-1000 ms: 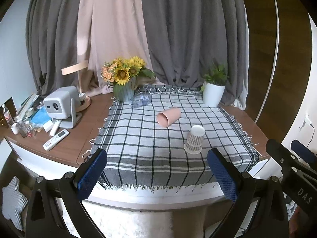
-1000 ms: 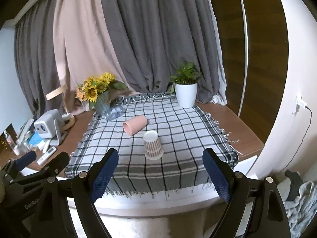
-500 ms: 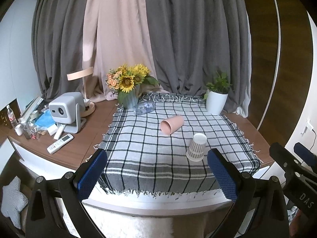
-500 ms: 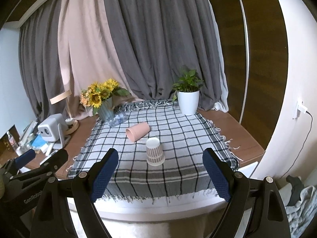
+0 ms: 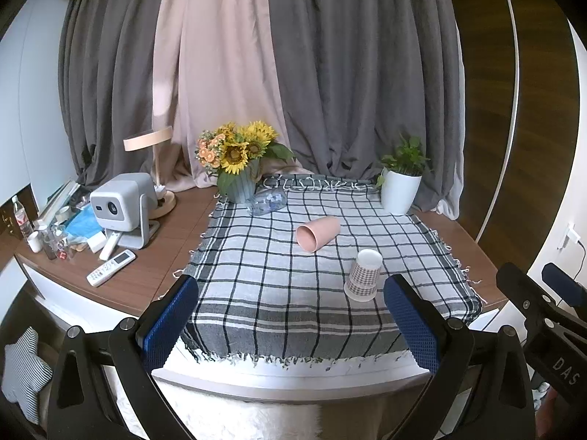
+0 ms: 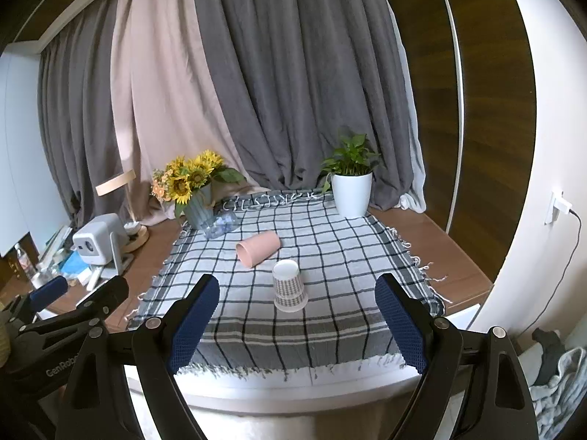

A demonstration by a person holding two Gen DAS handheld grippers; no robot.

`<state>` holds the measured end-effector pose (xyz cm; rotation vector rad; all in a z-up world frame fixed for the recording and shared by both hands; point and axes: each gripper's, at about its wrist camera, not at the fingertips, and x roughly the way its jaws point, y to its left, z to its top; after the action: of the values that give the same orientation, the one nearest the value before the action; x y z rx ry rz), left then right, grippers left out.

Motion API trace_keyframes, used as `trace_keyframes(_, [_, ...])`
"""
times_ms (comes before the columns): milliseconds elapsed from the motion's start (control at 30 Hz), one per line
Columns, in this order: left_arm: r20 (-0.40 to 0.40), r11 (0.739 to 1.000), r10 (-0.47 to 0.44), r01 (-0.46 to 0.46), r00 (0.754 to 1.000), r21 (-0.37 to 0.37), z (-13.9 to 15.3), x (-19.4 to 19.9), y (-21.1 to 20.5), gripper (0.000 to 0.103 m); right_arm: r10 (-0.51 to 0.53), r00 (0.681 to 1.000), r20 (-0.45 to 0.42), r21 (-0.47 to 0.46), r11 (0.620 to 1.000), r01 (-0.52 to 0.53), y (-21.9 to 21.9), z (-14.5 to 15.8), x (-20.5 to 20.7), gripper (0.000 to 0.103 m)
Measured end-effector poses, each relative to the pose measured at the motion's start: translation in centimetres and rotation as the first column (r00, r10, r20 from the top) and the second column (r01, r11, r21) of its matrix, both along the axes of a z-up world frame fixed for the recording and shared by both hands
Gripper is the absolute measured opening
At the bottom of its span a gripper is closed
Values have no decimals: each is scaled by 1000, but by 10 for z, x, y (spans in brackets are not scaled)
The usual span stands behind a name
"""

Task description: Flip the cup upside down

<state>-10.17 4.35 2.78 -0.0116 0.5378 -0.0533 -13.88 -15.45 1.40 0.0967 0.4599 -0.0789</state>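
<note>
A pink cup (image 5: pixel 317 233) lies on its side on the checked cloth (image 5: pixel 256 282), mouth toward me and to the left; it also shows in the right wrist view (image 6: pixel 257 248). A patterned paper cup (image 5: pixel 364 275) stands upside down in front of it, also in the right wrist view (image 6: pixel 288 286). My left gripper (image 5: pixel 291 326) is open and empty, held back before the table's front edge. My right gripper (image 6: pixel 297 324) is open and empty too, just as far back.
A sunflower vase (image 5: pixel 237 168), a lying plastic bottle (image 5: pixel 267 201) and a white potted plant (image 5: pixel 400 179) stand at the cloth's far edge. A projector (image 5: pixel 121 205), a lamp (image 5: pixel 154 168), a remote (image 5: pixel 110 273) and clutter sit on the wooden table at the left.
Both grippers have risen and tilted up a little, so the table sits lower in both views. The cups have not moved.
</note>
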Motion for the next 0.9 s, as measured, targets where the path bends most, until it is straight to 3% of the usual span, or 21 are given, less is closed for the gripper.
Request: trace_keyframes(900, [-17,1000,-5,5,1000,4,-4,3,0,103,1,1000,-18,-4,1000,-1,2,-4,5,87])
